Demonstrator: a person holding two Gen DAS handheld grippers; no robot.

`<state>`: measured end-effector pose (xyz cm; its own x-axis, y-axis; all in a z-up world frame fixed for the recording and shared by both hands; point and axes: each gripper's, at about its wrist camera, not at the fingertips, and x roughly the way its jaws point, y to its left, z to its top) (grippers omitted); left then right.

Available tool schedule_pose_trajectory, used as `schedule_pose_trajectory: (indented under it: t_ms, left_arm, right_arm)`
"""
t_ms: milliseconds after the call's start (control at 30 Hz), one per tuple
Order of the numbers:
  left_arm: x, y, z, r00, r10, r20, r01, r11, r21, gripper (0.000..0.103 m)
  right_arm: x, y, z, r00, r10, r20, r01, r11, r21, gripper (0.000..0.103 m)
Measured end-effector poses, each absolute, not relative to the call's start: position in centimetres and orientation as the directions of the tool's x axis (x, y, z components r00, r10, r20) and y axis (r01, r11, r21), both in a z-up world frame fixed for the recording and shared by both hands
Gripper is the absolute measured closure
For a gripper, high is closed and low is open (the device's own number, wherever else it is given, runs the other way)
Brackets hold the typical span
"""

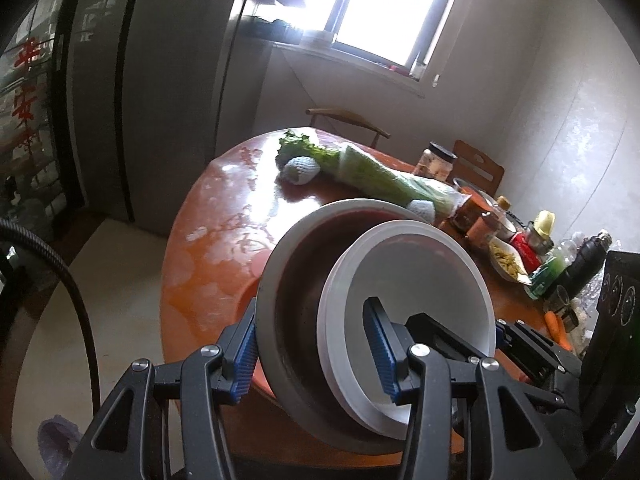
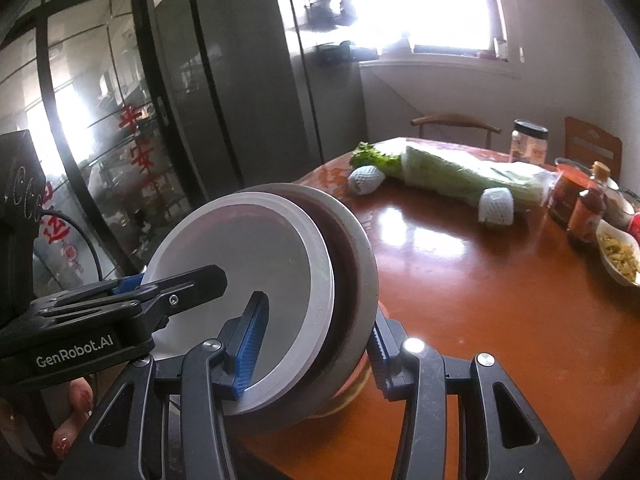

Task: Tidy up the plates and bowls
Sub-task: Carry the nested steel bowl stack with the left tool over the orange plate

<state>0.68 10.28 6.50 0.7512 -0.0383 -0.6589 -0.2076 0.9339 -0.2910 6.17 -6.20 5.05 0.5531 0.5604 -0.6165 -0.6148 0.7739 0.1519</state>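
A stack of dishes is held tilted on edge above the near side of the round orange table (image 1: pixel 208 272). It is a grey bowl with a dark red inside (image 1: pixel 304 288) and white plates (image 1: pixel 416 288) nested in it. My left gripper (image 1: pixel 316 352) is shut on the stack, one finger outside the bowl and one inside the plates. My right gripper (image 2: pixel 312 344) is shut on the same stack (image 2: pixel 256 264) from the other side. The left gripper's fingers (image 2: pixel 176 292) show in the right wrist view.
Bagged celery (image 1: pixel 384 180), two foam-netted fruits (image 1: pixel 300 168), a jar (image 1: pixel 436 162), sauce bottles (image 2: pixel 584 216), a bowl of food (image 2: pixel 620 256) and a black flask (image 1: pixel 588 260) sit along the table's far right. Chairs stand behind. A fridge (image 2: pixel 248 80) stands at left.
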Motion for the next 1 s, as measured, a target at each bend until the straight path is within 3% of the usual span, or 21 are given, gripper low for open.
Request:
schedule_pose_trajectory:
  t_ms: [1000]
  left_arm:
    - [4.0,11.7,0.9,0.684,-0.063,-0.727,-0.204,0.94,-0.274,0.054]
  right_arm:
    - [8.6,-3.6,-0.8,0.495,0.504,-0.708,-0.577,0.799,0.166,0.055]
